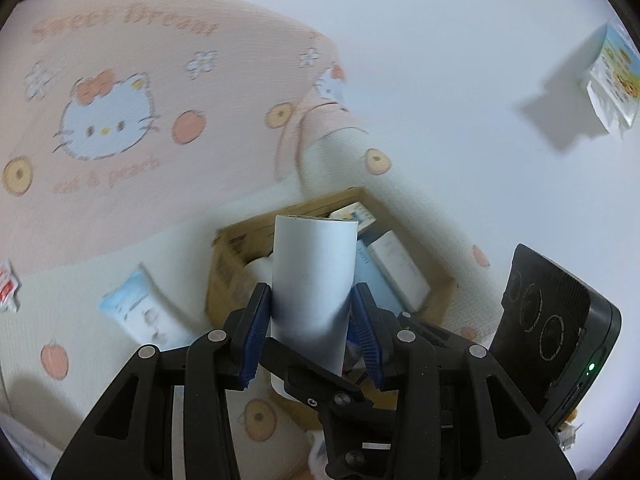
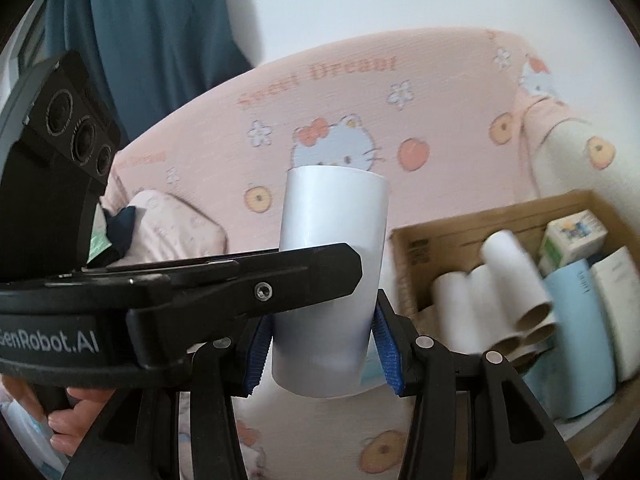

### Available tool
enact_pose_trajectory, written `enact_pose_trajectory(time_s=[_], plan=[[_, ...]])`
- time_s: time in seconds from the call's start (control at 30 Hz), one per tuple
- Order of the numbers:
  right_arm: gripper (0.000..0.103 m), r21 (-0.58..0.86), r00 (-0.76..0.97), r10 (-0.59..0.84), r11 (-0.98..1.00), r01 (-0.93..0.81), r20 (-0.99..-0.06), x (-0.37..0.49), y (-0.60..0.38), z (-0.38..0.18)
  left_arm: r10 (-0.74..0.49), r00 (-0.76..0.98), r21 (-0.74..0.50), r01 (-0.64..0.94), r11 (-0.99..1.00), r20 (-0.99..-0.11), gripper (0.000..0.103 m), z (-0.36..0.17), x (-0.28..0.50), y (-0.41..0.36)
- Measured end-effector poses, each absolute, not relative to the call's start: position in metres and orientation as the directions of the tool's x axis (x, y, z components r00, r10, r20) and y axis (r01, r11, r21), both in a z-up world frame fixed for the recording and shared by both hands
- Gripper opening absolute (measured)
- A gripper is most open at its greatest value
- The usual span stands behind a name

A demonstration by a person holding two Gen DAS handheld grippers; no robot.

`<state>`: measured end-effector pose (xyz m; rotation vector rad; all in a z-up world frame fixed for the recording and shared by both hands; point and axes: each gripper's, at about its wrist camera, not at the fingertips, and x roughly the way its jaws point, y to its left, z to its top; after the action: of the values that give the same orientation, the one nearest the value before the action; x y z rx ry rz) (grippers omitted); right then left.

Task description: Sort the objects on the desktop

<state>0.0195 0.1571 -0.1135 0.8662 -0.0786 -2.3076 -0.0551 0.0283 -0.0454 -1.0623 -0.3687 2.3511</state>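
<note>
In the left wrist view, a tube stands upright between the pads of the left gripper, in front of a box. The box sits on a blanket and holds cartons. A pouch lies left of the box. The other gripper's body is at the right. A packet lies far right, well apart from the box.

In the right wrist view, a second tube stands between the pads of the right gripper. The left gripper crosses in front of it from the left. The box lies to the right, with rolls in its left part and cartons right of them.
</note>
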Motion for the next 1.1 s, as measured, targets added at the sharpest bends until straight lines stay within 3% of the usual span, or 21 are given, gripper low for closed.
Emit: enact_pose_trajectory(time_s=[0.27, 0.43, 0.73, 1.1], plan=[[0.045, 0.229, -0.599, -0.570, -0.803, 0.550, -0.563, 0.000, 0.191, -0.095, 0.630, -0.496, -0.505, -0.377, -0.776, -0.597, 0.046, -0.037, -0.085, 0.057], [0.046, 0.180, -0.592, -0.524, -0.821, 0.541, -0.613, -0.019, 0.202, -0.094, 0.637, -0.447, -0.519, -0.368, -0.771, -0.628, 0.046, -0.045, -0.101, 0.078], [0.046, 0.274, -0.445, -0.518, -0.819, 0.504, -0.731, -0.059, 0.222, -0.122, 0.619, -0.327, -0.568, -0.245, -0.786, -0.714, 0.046, -0.081, -0.135, 0.101], [0.046, 0.308, -0.366, -0.510, -0.818, 0.486, -0.778, -0.082, 0.226, -0.145, 0.573, -0.303, -0.545, -0.178, -0.819, -0.762, 0.045, -0.099, -0.157, 0.104]])
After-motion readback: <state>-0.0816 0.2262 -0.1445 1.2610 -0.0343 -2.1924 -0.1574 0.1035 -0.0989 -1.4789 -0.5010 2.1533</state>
